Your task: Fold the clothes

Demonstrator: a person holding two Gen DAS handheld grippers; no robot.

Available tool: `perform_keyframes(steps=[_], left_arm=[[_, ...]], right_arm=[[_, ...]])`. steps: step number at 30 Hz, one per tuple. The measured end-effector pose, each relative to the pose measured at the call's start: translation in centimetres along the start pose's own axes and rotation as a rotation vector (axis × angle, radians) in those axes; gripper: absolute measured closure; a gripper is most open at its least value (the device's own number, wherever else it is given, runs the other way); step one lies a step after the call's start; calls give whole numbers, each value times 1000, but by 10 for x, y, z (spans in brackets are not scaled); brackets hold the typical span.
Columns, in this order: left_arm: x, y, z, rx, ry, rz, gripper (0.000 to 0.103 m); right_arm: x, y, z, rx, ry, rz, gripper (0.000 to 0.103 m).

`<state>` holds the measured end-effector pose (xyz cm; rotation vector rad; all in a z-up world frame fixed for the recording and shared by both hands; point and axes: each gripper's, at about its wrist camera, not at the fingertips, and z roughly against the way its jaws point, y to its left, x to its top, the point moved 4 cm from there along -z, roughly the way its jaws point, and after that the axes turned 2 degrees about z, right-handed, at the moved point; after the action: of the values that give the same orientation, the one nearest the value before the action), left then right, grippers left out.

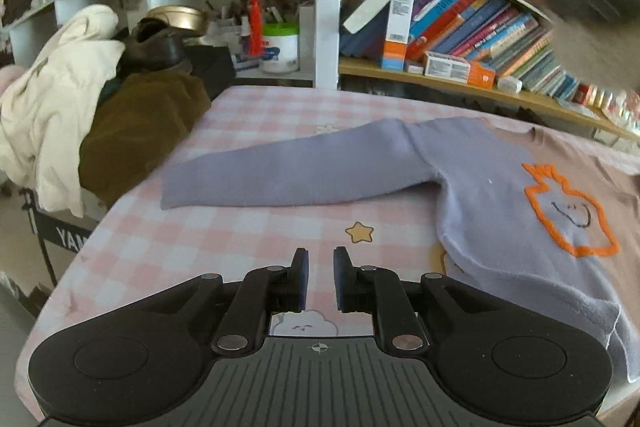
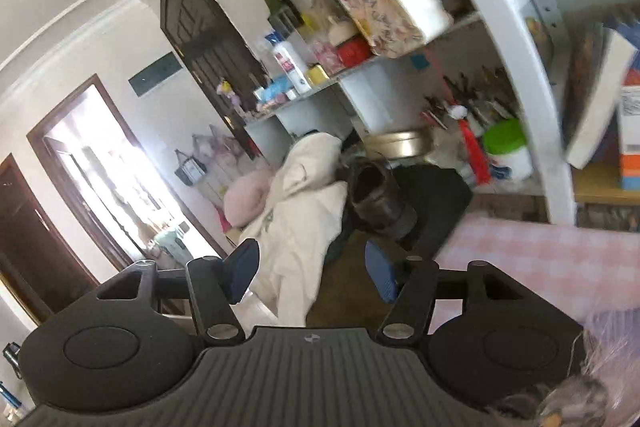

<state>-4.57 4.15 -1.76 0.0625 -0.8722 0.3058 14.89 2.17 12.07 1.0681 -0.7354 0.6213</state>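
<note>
1. Lavender sweatshirt (image 1: 500, 195) flat on checked tablecloth (image 1: 240, 227) – one sleeve stretched out sideways.
2. Left gripper (image 1: 320, 277): narrow gap, nothing between (above cloth).
3. Right gripper (image 2: 312, 273): jaws apart, empty – aimed toward shelves (image 2: 516, 39).

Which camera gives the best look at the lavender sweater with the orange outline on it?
The left wrist view: the lavender sweater lies flat on the checked tablecloth, one sleeve stretched out. The right wrist view shows only a blurred lavender patch at its lower right edge.
</note>
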Motion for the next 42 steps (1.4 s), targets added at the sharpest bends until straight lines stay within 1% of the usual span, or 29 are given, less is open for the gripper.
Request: perform_keyframes(steps=[1,3,5,7,9,11,13,14,16,18,19,20,22,27,30,32,33,34,35,36,37,39,40,41,42], left_arm=[[1,0,-2,-13,0,4,88],[3,-3,-8,-54,4,15,87],[5,-7,-14,-102,10,29,80],[8,-17,-23,-158,28,36,61],[11,-32,-35,-219,61,33,53],[12,-48,-47,-277,99,27,53],[11,-63,-57,-309,133,21,53],[11,-70,-62,-309,155,12,53],[7,-81,-75,-252,218,-26,53],[4,-88,-81,-210,268,-58,51],[3,-90,-79,-212,269,-71,47],[1,-91,-77,-215,273,-82,47],[-4,-90,-71,-218,286,-92,47],[-14,-92,-54,-208,302,-87,47],[-18,-98,-48,-192,307,-70,48],[-21,-102,-44,-168,308,-48,51],[-22,-104,-42,-154,308,-40,52],[-23,-106,-40,-137,306,-33,58],[-25,-108,-38,-119,302,-27,62],[-26,-109,-36,-100,295,-23,71],[-28,-111,-34,-82,289,-18,82],[-31,-114,-31,-49,273,-7,86],[-32,-115,-29,-33,265,-1,89],[-33,-116,-28,-17,258,1,89],[-33,-118,-28,-2,255,-3,89]], right_arm=[[-8,-11,10,-33,7,-14,46],[-27,-40,37,-129,32,-33,46],[-48,-70,68,-237,61,-51,47],[-79,-106,111,-391,106,-79,48],[-114,-136,157,-565,147,-107,51],[-147,-157,200,-727,186,-144,55],[-179,-168,240,-860,214,-203,58],[-194,-172,258,-915,222,-236,59],[-219,-172,288,-988,216,-288,61],[-234,-169,305,-1033,216,-305,62],[-240,-168,312,-1054,218,-313,64],[-246,-167,319,-1074,217,-321,64],[-250,-166,333,-1101,185,-333,64],[-227,-182,365,-1231,131,-185,64],[-212,-202,374,-1285,181,-20,64],[-209,-220,380,-1290,225,37,65],[-209,-228,381,-1276,243,42,66],[-210,-235,382,-1262,260,48,67],[-211,-242,383,-1248,278,53,67],[-211,-249,384,-1234,296,59,67],[-212,-257,385,-1220,313,64,70],[-214,-267,387,-1193,333,65,73],[-213,-269,390,-1183,322,68,76],[-210,-271,394,-1207,317,90,93],[-206,-274,399,-1232,312,111,101]])
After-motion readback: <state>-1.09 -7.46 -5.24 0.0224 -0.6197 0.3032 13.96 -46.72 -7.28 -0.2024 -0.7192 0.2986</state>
